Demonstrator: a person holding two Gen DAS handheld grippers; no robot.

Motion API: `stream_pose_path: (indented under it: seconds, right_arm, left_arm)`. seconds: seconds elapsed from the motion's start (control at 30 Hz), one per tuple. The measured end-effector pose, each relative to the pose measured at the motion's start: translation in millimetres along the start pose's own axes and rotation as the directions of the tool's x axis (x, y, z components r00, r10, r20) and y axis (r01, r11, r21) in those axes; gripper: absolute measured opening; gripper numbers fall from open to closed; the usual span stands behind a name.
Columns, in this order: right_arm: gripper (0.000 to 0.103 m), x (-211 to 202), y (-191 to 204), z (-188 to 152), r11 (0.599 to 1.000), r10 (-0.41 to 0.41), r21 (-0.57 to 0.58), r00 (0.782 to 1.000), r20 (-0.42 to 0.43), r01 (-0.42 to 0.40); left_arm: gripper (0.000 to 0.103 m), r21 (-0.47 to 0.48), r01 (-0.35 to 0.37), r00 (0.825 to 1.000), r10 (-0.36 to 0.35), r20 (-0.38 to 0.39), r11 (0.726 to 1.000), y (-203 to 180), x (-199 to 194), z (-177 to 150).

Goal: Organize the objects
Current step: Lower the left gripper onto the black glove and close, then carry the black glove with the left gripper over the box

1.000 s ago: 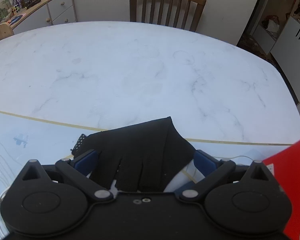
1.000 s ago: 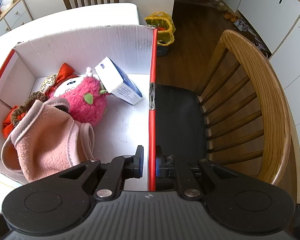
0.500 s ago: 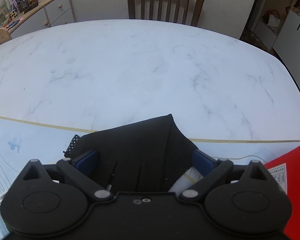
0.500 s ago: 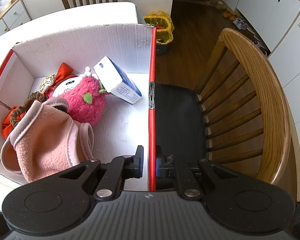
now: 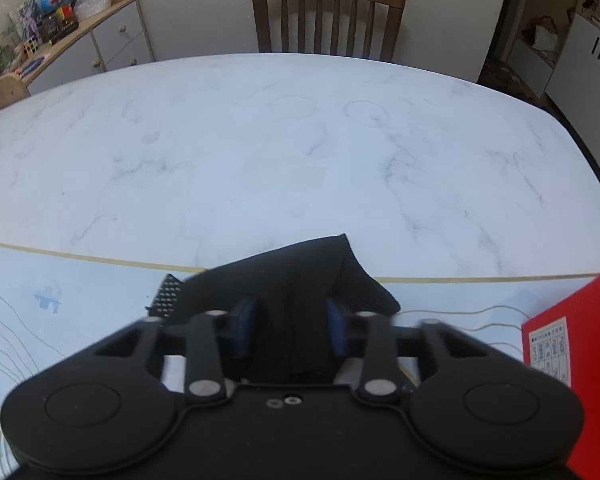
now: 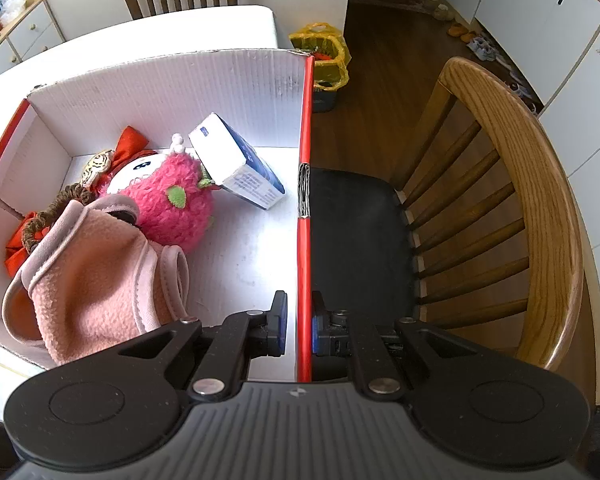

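Observation:
My left gripper (image 5: 291, 330) is shut on a black glove (image 5: 300, 280) that lies on the marble table (image 5: 260, 152); its blue pads (image 5: 336, 326) press the fabric from both sides. My right gripper (image 6: 299, 330) is shut on the right wall of a red-and-white cardboard box (image 6: 305, 200). Inside the box lie a pink fleece garment (image 6: 96, 284), a pink plush toy (image 6: 168, 204), a doll with red bows (image 6: 32, 224) and a blue-and-white carton (image 6: 240, 172). The box's red corner shows in the left wrist view (image 5: 576, 360).
A wooden chair (image 5: 328, 16) stands at the table's far side, a sideboard with clutter (image 5: 60, 36) at the far left. To the right of the box stands a wooden chair with a black seat (image 6: 480, 220). A yellow bag (image 6: 320, 56) sits on the floor beyond.
My left gripper's jaws have closed in on the black glove, bunching it between the pads. My right gripper and the box have stayed still.

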State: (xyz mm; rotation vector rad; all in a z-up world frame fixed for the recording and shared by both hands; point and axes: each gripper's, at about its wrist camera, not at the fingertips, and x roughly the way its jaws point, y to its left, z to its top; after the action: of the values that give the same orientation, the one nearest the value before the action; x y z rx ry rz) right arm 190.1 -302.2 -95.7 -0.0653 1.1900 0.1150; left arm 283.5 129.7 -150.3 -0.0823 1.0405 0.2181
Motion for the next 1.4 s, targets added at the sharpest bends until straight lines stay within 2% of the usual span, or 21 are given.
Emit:
stream_pose_path:
  seconds: [0.03,0.13,0.23,0.5,0.77,1.1,1.4]
  right_arm:
    - [0.011,0,0,0,1.000,0.001,0.000,1.000,0.000,-0.001]
    - [0.011,0,0,0,1.000,0.004,0.000,1.000,0.004,-0.004]
    - [0.011,-1,-1,-1,1.000,0.007,-0.001,1.000,0.008,-0.007]
    - [0.011,-3,-2,-3,1.000,0.021,-0.002,0.999,0.027,-0.021]
    - [0.011,-4,-4,-6,1.000,0.028,-0.008,0.999,0.036,-0.028]
    - [0.010,-6,-6,-9,0.999,0.044,-0.016,0.998,0.048,-0.043]
    - [0.011,-7,-9,-10,0.998,0.058,-0.016,0.997,0.058,-0.058]
  left_arm:
    - [0.016,0.002,0.003,1.000,-0.003,-0.002,1.000,0,-1,0]
    - [0.012,-0.014,0.021,1.000,-0.022,-0.007,1.000,3,-4,-1]
    - [0.004,-0.029,0.029,1.000,-0.029,0.002,0.999,5,-13,-2]
    - [0.003,-0.007,0.066,0.998,-0.065,0.021,0.998,-1,-42,-14]
    - [0.003,0.023,0.134,0.988,-0.136,0.073,0.991,-18,-92,-17]
    - [0.003,0.130,0.214,0.963,-0.231,0.137,0.968,-61,-150,-21]
    - [0.003,0.226,0.259,0.943,-0.296,0.152,0.939,-106,-175,-22]
